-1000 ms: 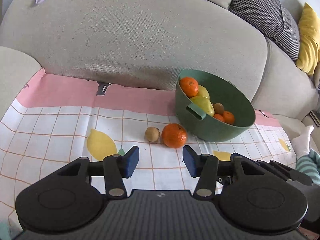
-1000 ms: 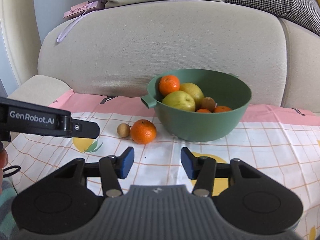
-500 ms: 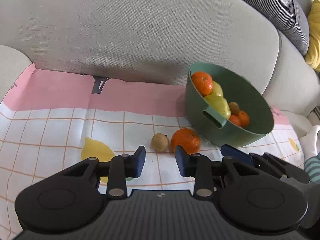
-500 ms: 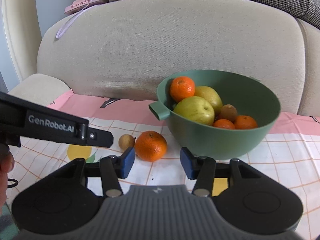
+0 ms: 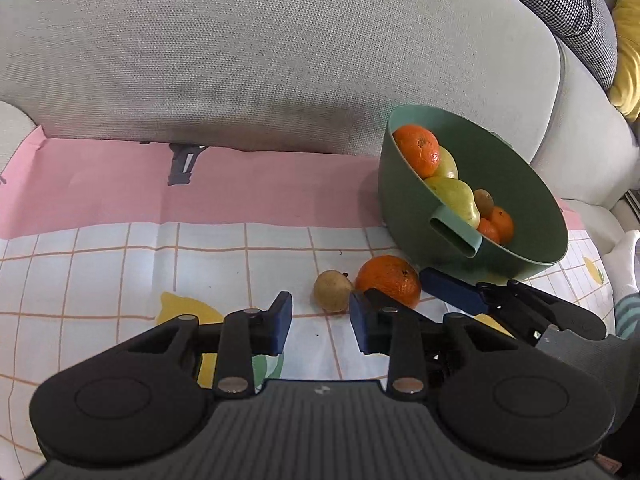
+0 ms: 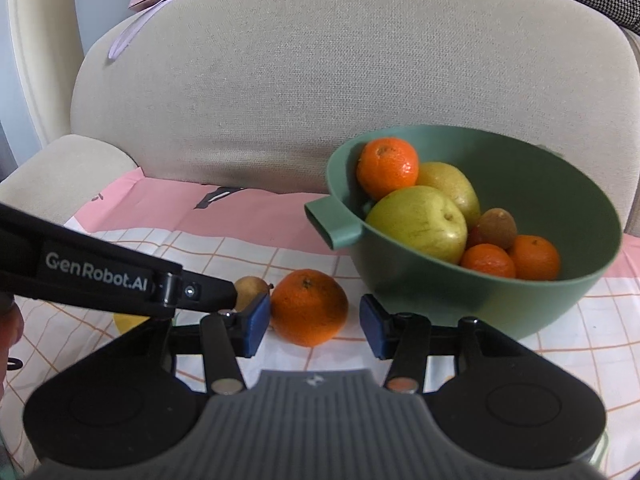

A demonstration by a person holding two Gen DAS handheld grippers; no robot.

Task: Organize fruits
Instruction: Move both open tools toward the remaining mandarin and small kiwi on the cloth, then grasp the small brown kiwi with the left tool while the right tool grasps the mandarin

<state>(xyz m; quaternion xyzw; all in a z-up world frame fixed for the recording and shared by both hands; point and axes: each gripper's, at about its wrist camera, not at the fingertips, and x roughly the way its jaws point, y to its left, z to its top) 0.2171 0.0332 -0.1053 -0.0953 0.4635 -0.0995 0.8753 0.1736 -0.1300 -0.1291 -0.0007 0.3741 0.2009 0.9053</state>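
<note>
A green bowl (image 5: 532,200) (image 6: 560,292) holds oranges, two yellow-green apples and a kiwi. On the checked cloth beside it lie a loose orange (image 5: 387,280) (image 6: 308,307) and a small brown fruit (image 5: 333,291) (image 6: 250,290). My left gripper (image 5: 320,326) is open and empty, just short of the small brown fruit. My right gripper (image 6: 312,326) is open, its fingertips at either side of the loose orange, apart from it. It also shows in the left wrist view (image 5: 456,292), beside the orange.
The cloth (image 5: 120,248) with pink border and lemon prints covers a beige sofa seat. The sofa back (image 5: 280,60) rises right behind the bowl. A checked cushion (image 5: 568,8) and a yellow cushion (image 5: 628,64) lie far right. A sofa arm (image 6: 60,168) is at left.
Both grippers have moved forward toward the loose fruits. The left jaws narrowed and then widened a little. The right gripper now brackets the orange.
</note>
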